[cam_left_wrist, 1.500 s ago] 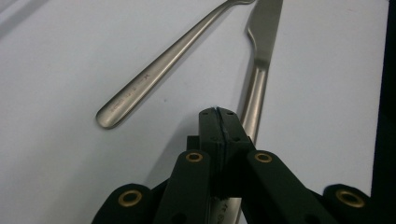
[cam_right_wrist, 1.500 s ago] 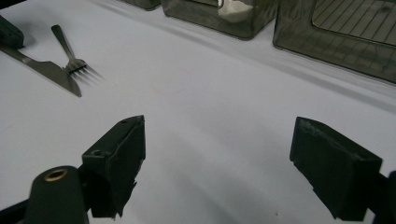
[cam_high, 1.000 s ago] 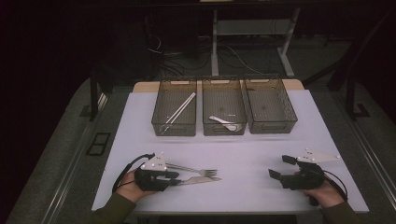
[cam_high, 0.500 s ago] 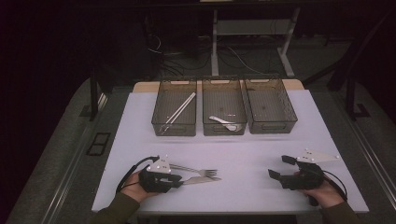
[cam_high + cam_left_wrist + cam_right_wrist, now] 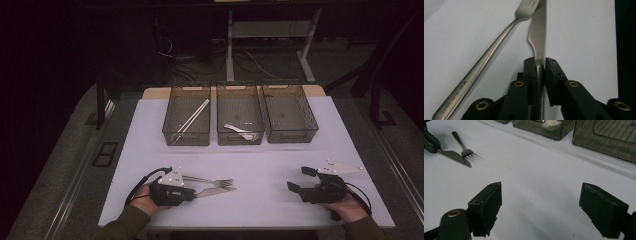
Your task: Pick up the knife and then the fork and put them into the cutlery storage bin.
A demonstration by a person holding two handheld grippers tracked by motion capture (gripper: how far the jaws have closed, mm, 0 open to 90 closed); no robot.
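- My left tongs point(image 5: 539, 67) are pinched on the handle of the knife point(image 5: 538, 37), which lies flat on the counter point(image 5: 270, 170) near my edge, its blade running alongside the fork point(image 5: 491, 52).
- My right tongs point(image 5: 544, 207) are spread wide over bare counter, holding nothing, well apart from the cutlery.
- Judging by the trays: the left tray point(image 5: 169, 129) already holds pale sticks point(image 5: 192, 116), the middle tray point(image 5: 221, 131) a white spoon point(image 5: 239, 131), and the right tray point(image 5: 306, 125) looks bare. So I'd say the sorting is partly done, with the knife and fork left to go in.
- The knife is gripped but not yet lifted, as far as I can tell.
- The left gripper view shows the clamp on the handle clearly and lettering on the fork handle; the high view shows neither.
- The high view shows all three trays and their contents, which the left gripper view lacks; the right gripper view catches the fork tines beside the blade tip from the far side.
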